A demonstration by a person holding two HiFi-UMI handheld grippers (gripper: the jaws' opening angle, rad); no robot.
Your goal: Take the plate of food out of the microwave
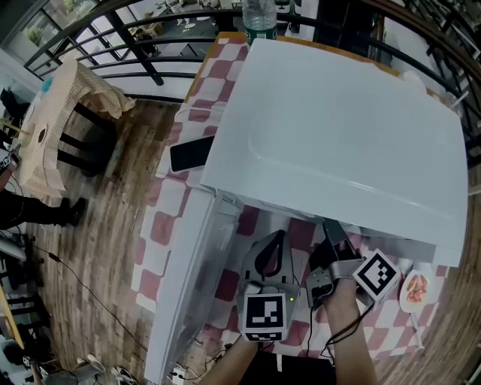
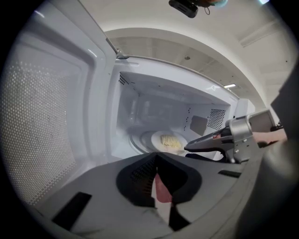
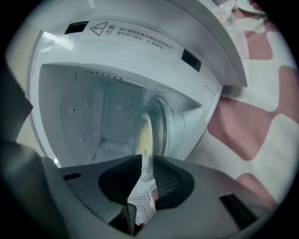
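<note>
The white microwave [image 1: 338, 128] stands on a checked tablecloth with its door [image 1: 188, 278] swung open to the left. Inside, a white plate [image 2: 169, 141] of pale yellow food rests on the turntable. My right gripper [image 2: 188, 149] reaches into the cavity, its jaws one above the other, closed on the plate's near rim. In the right gripper view the plate [image 3: 145, 137] shows edge-on, its rim running down between the jaws of the right gripper [image 3: 145, 161]. My left gripper [image 2: 156, 158] hangs shut and empty in front of the opening, left of the right gripper [image 1: 334, 234].
A second small plate [image 1: 415, 289] with red food lies on the table to the right of the microwave. A black phone [image 1: 192, 153] lies at the table's left edge, and a bottle [image 1: 259, 19] stands behind the microwave. A draped chair [image 1: 60, 128] stands on the wooden floor.
</note>
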